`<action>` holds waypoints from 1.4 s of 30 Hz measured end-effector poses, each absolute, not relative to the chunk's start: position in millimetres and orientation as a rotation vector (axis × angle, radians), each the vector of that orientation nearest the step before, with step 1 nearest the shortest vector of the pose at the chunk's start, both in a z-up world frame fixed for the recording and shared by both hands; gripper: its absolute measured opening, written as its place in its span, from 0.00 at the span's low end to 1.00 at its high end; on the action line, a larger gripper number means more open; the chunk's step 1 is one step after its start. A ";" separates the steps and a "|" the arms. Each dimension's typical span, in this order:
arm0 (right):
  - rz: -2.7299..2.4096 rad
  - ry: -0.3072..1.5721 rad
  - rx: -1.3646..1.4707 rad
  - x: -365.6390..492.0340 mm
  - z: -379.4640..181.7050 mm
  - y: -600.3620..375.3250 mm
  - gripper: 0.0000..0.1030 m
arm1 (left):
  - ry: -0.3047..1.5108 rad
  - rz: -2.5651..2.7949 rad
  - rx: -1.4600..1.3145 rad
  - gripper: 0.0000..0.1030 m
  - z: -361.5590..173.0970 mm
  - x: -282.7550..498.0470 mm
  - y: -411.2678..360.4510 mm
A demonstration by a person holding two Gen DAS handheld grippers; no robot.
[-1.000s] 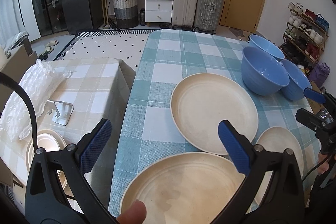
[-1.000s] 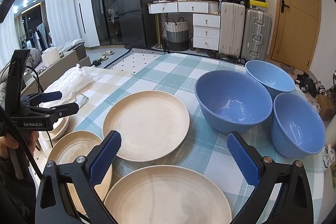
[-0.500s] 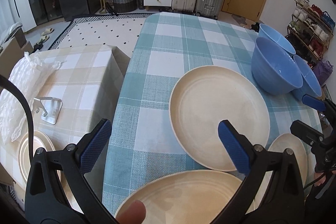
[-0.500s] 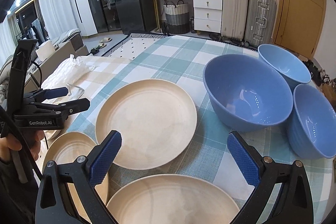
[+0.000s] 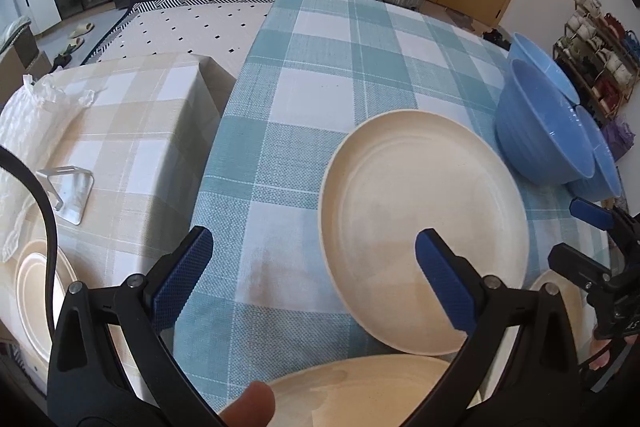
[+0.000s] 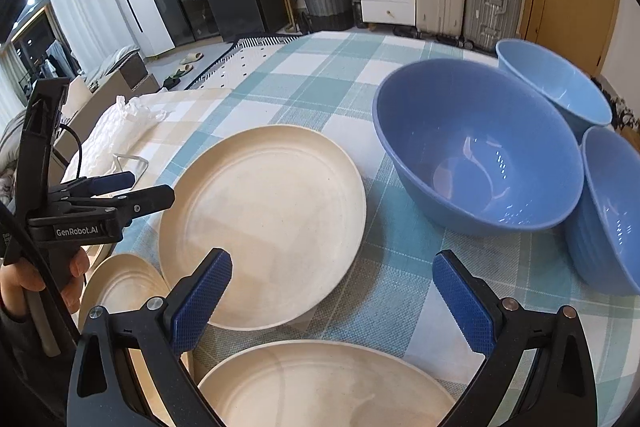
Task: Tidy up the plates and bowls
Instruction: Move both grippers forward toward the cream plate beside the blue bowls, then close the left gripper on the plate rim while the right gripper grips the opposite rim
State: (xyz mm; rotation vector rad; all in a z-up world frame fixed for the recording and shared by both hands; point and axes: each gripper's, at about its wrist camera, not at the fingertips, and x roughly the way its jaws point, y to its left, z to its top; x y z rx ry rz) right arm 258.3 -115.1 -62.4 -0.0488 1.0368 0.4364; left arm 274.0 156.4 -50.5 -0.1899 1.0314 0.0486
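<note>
Both tongs released, holding nothing. Left tongs (image 5: 314, 263) hang over the checked surface (image 5: 320, 75), right pad just over the near rim of the middle plate (image 5: 420, 227); right tongs (image 6: 332, 291) hover between that plate (image 6: 264, 227) and the near plate (image 6: 320, 383). Small plate (image 6: 120, 287) sits at the surface's left edge, below the left tongs as the right view shows them. Three blue bowls on the right: big bowl (image 6: 480, 147), far bowl (image 6: 552, 83), right bowl (image 6: 612, 211), touching or nearly so. Nothing stacked yet by the look of it. Likely step: pick a plate by its rim. To do it well, come in low, one pad under the lip and one on top, clench firmly since the plates look smooth, lift level, and stack by size. Keep the two tongs from crossing; they're close.
</note>
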 end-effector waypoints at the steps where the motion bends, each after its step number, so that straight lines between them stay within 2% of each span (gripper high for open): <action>1: 0.434 1.051 -0.039 261.6 -65.5 -116.0 1.00 | 1.037 0.050 -0.193 0.98 -52.5 276.3 157.0; 6: 0.447 1.078 -0.017 273.8 -73.8 -115.1 0.96 | 1.057 0.033 -0.242 0.98 -62.8 285.6 159.8; 13: 0.435 1.121 0.019 287.3 -88.9 -116.6 0.95 | 1.087 0.041 -0.173 0.98 -74.1 296.6 145.1; 15: 0.438 1.135 0.038 289.6 -94.2 -119.1 0.89 | 1.091 0.038 -0.168 0.98 -75.7 299.1 142.9; 19: 0.434 1.163 0.045 295.4 -104.4 -119.7 0.85 | 1.101 0.041 -0.177 0.89 -77.7 302.0 142.9; 22: 0.437 1.170 0.050 298.5 -107.4 -117.9 0.82 | 1.108 0.035 -0.172 0.86 -78.4 304.9 140.6; 24: 0.446 1.181 0.058 301.6 -110.2 -115.3 0.75 | 1.110 0.038 -0.163 0.81 -78.6 305.9 138.9; 25: 0.451 1.184 0.061 302.2 -110.8 -114.4 0.73 | 1.113 0.039 -0.166 0.73 -79.3 307.8 138.9; 29: 0.476 1.210 0.093 304.9 -114.5 -110.5 0.57 | 1.149 0.037 -0.171 0.54 -85.0 312.7 139.7; 33: 0.472 1.210 0.081 305.7 -117.2 -107.7 0.54 | 1.146 0.038 -0.172 0.50 -88.4 313.9 139.6; 35: 0.473 1.210 0.088 306.9 -118.9 -107.9 0.52 | 1.144 0.042 -0.173 0.37 -88.1 314.1 139.6; 37: 0.494 1.213 0.104 306.6 -118.8 -107.3 0.45 | 1.147 0.028 -0.181 0.31 -87.5 313.7 139.8; 39: 0.499 1.213 0.104 306.5 -119.9 -106.2 0.36 | 1.146 0.032 -0.182 0.31 -87.3 312.9 139.9; 42: 0.487 1.203 0.078 305.6 -120.3 -104.8 0.29 | 1.144 0.025 -0.202 0.24 -87.2 312.1 139.6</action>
